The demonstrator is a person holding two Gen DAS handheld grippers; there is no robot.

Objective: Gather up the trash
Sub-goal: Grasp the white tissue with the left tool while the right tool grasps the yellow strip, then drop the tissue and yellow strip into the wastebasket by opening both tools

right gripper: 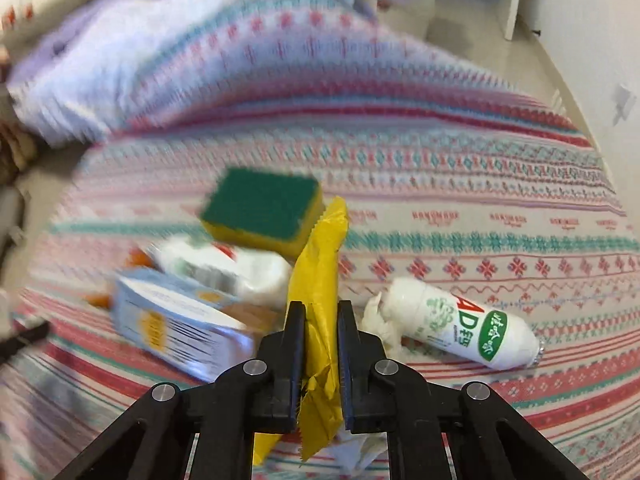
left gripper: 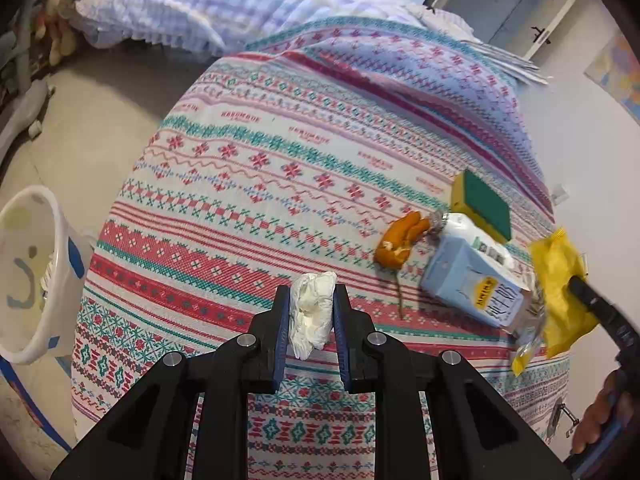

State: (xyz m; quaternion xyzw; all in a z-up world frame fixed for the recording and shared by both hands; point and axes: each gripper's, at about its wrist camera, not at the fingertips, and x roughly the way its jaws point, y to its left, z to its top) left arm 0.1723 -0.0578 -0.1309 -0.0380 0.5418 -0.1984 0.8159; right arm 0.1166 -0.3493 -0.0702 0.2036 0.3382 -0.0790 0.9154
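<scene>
My left gripper is shut on a crumpled white tissue, held just above the patterned blanket. My right gripper is shut on a yellow wrapper, which stands up between its pads; in the left wrist view that wrapper shows at the right edge. On the blanket lie an orange peel, a light blue carton, a white packet, and a white bottle with green and red print with a scrap of tissue at its mouth.
A green and yellow sponge lies behind the carton. A white plastic basket stands on the floor left of the bed. A checked pillow lies at the far end. A person's hand shows at the lower right.
</scene>
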